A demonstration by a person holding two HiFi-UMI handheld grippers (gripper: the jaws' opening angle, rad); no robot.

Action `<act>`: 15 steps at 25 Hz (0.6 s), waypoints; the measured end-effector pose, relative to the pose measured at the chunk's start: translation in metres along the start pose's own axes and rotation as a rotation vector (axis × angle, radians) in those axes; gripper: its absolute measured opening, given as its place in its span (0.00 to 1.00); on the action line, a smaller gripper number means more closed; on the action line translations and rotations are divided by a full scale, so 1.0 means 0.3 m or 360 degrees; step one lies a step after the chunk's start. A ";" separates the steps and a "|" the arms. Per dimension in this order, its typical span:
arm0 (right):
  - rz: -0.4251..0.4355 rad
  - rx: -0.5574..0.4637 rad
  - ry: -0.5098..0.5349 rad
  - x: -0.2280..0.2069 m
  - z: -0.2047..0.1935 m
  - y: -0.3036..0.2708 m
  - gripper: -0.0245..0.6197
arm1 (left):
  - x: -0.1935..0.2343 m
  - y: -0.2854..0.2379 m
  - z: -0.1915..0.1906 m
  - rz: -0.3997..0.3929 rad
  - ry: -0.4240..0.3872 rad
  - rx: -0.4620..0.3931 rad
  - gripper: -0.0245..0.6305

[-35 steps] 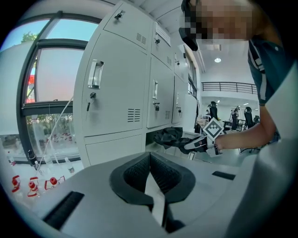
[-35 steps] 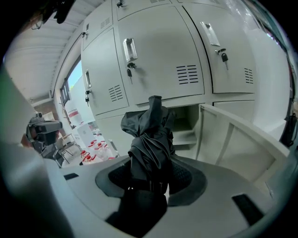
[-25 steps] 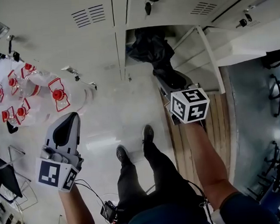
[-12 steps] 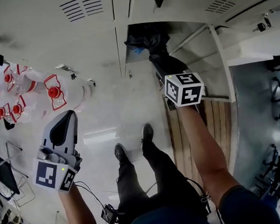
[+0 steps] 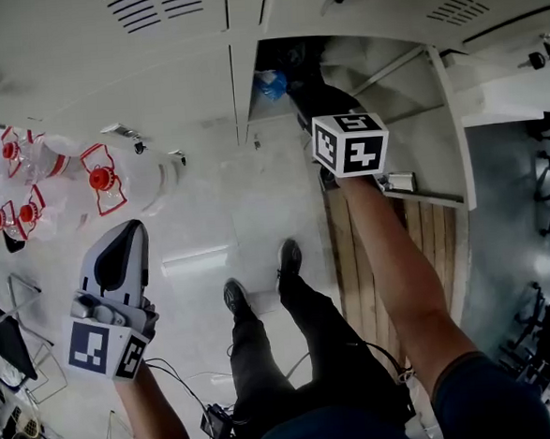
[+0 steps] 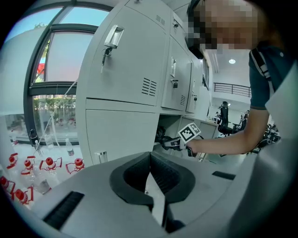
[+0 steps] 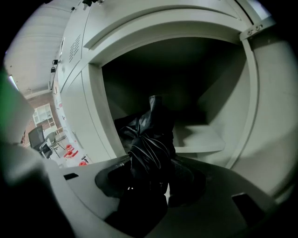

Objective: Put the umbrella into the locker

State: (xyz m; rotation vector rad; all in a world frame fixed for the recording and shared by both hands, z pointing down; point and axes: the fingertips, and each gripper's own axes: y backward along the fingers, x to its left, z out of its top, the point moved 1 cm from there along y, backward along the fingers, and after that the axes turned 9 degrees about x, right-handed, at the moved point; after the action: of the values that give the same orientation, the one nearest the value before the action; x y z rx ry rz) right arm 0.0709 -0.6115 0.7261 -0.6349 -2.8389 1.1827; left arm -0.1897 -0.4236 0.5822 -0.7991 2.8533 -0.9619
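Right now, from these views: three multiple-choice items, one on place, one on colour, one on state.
1. Where does the far end of the umbrella sit?
A) on the floor
B) inside the open locker
C) on a desk

2. What colour is the umbrella?
A) red
B) yellow
C) black

3. What is the right tool doing?
A) gripping the umbrella
B) hanging open, empty
C) holding a bottle

Answers:
1 B: the right gripper view shows its end inside the dark locker opening.
2 C: its folded cloth is black.
3 A: the jaws sit on either side of the bundle and hold it.
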 end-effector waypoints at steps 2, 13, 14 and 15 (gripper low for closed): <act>0.0002 -0.0011 0.0007 0.001 0.013 -0.033 0.36 | 0.009 -0.003 -0.014 0.0009 0.0008 0.0010 0.07; -0.0033 -0.0012 0.0058 0.001 0.095 -0.152 0.36 | 0.034 -0.005 -0.024 0.0043 0.0028 0.0020 0.07; -0.0044 -0.0009 0.0063 0.002 0.103 -0.158 0.36 | 0.032 -0.007 -0.023 0.0042 0.0027 0.0020 0.07; -0.0054 -0.0005 0.0071 0.003 0.113 -0.166 0.36 | 0.030 -0.009 -0.023 0.0042 0.0027 0.0020 0.07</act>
State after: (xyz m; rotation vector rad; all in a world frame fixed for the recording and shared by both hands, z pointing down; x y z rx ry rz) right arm 0.0466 -0.6657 0.7356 -0.6024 -2.8038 1.1450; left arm -0.1976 -0.4258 0.5905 -0.7543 2.8617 -0.9874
